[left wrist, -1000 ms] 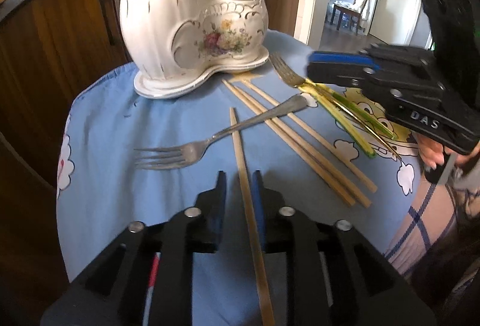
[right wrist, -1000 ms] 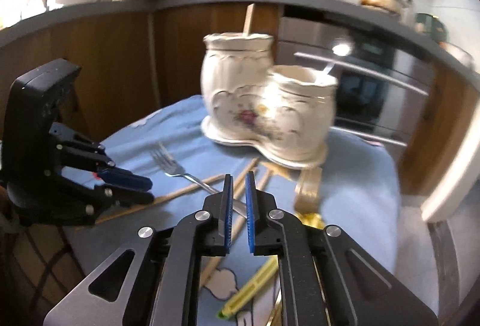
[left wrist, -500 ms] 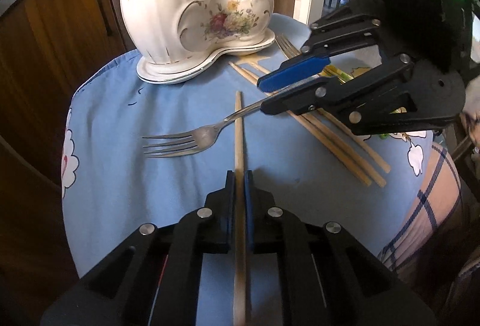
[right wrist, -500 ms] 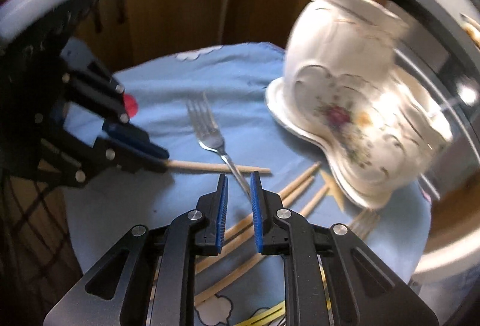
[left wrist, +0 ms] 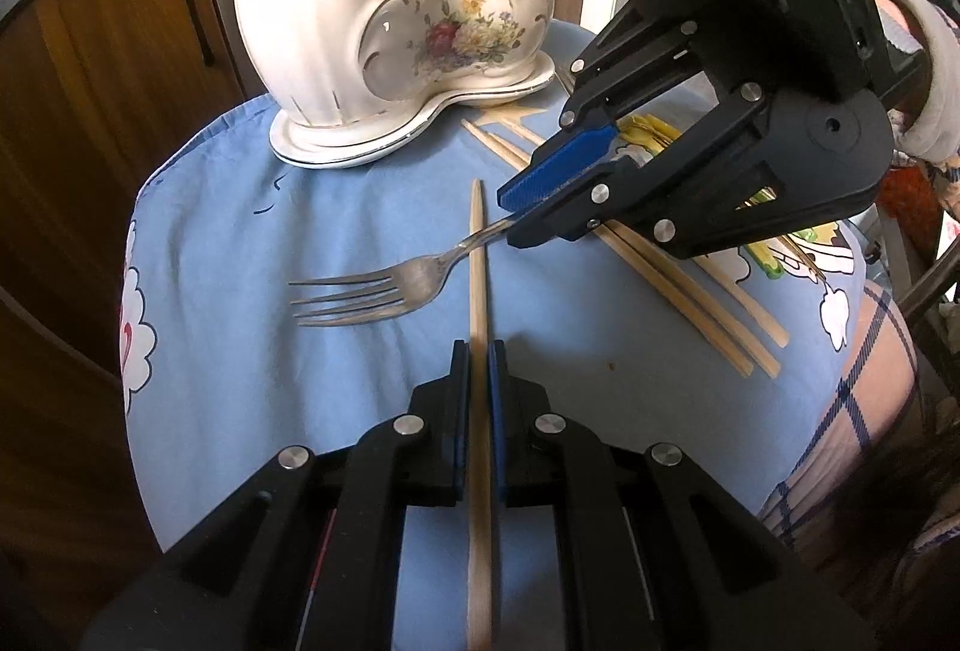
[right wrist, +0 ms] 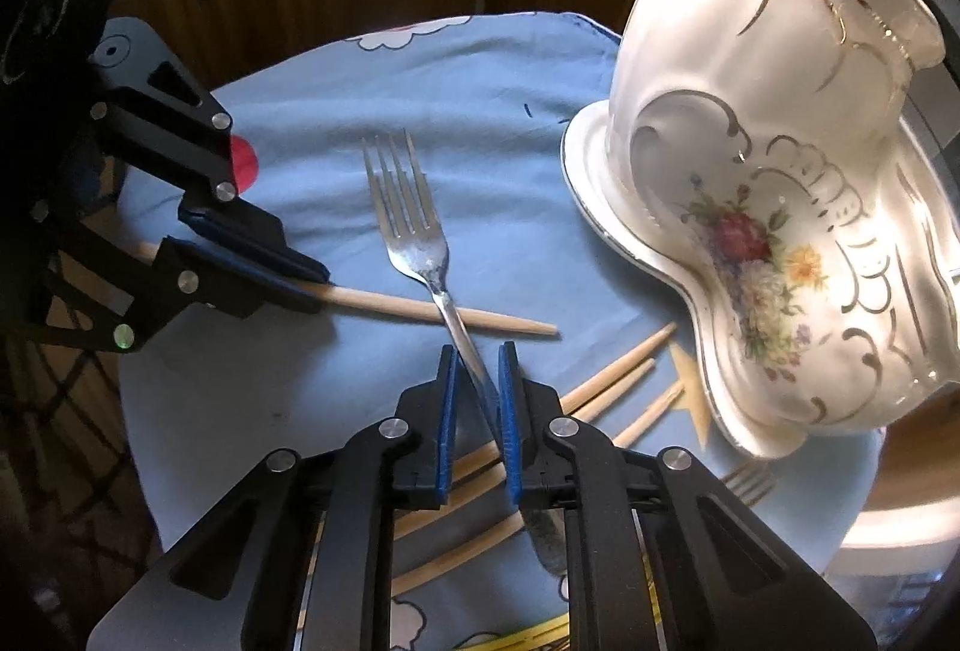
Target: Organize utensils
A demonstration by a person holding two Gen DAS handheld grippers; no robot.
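The left gripper (left wrist: 478, 351) is clamped on a wooden chopstick (left wrist: 478, 255) that runs straight up the middle of the left wrist view, tip toward the ceramic holder (left wrist: 390, 15) at the top. A fork (left wrist: 384, 285) lies across it on the blue cloth (left wrist: 240, 351), tines pointing left. The right gripper (right wrist: 478, 357) straddles the fork's handle, its jaws just closing, with a gap showing on either side of the handle.

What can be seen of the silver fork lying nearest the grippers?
The fork looks like worn, speckled metal, with four tines and a slim handle. It lies flat on the blue cloth, its neck crossing over the chopstick clamped in the left gripper. Its handle runs between the right gripper's narrowly parted pads, which have just been closing; contact isn't clear.
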